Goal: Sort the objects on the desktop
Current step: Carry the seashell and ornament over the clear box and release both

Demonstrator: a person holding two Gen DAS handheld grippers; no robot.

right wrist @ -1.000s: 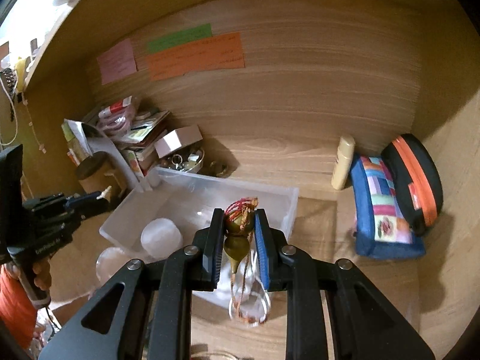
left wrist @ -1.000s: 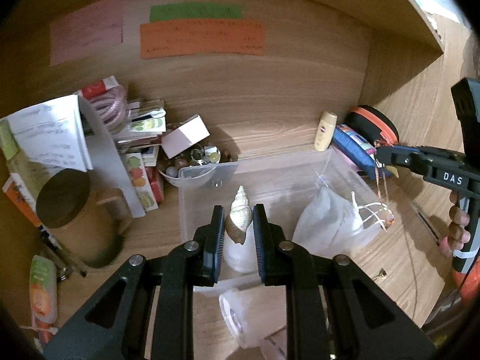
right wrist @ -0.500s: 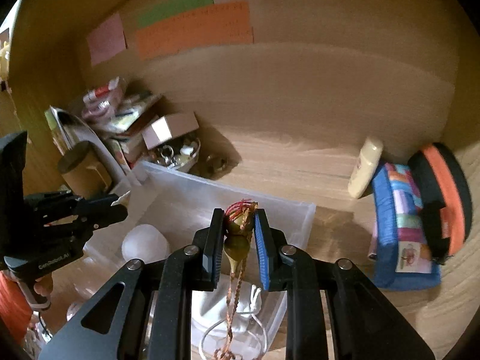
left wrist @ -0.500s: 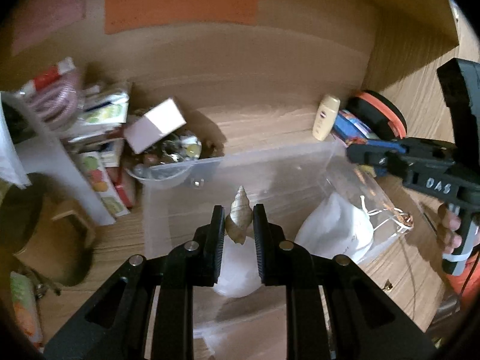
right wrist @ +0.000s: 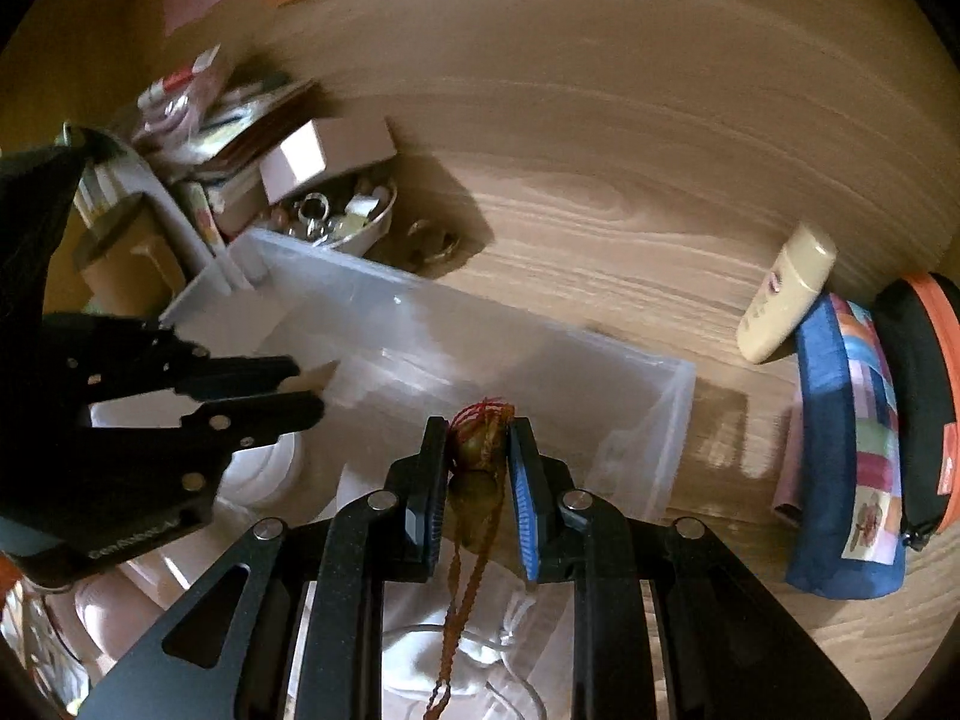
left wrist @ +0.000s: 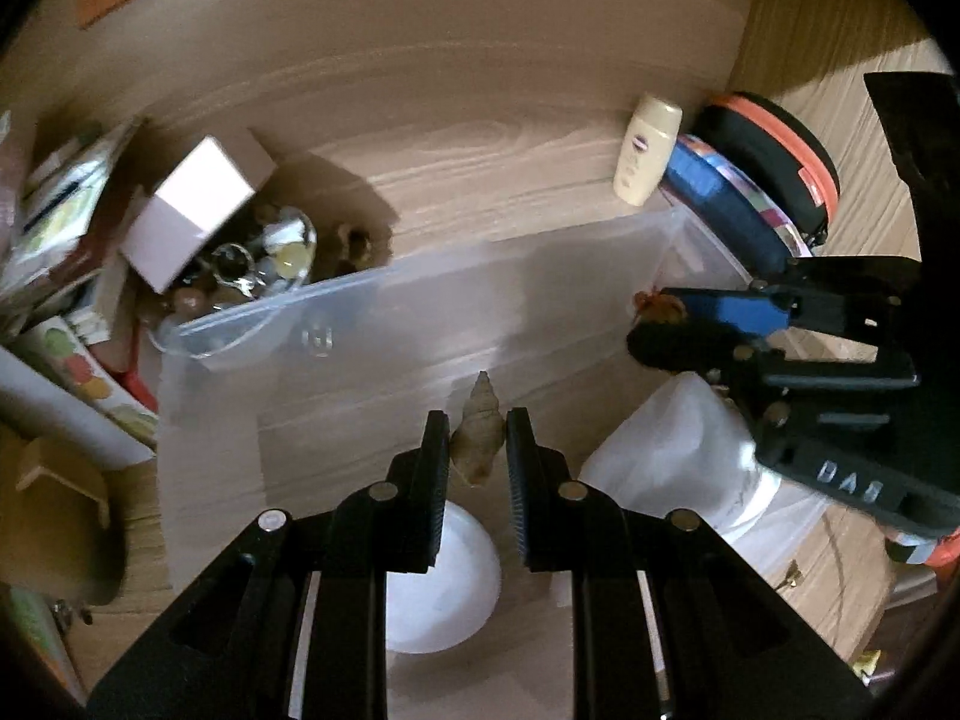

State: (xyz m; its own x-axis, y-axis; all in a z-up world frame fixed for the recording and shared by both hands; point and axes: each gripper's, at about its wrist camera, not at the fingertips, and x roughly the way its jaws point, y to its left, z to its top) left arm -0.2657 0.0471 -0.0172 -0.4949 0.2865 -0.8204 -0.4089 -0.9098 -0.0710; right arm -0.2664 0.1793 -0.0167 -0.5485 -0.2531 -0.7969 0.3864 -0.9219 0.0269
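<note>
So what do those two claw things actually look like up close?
Both are matte black plastic frames with silver rivets. The left gripper has black ribbed pads; the right gripper has one blue ribbed pad, and raised white lettering on its body.

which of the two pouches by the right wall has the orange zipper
The black pouch nearest the wall; the blue patchwork pouch stands beside it, closer to the clear bin.

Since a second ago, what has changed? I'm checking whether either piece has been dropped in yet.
Both grippers moved forward and down over the clear bin. The left gripper still clamps the seashell; the right gripper still clamps the corded gourd charm. Nothing was released; desk clutter stayed put.
</note>
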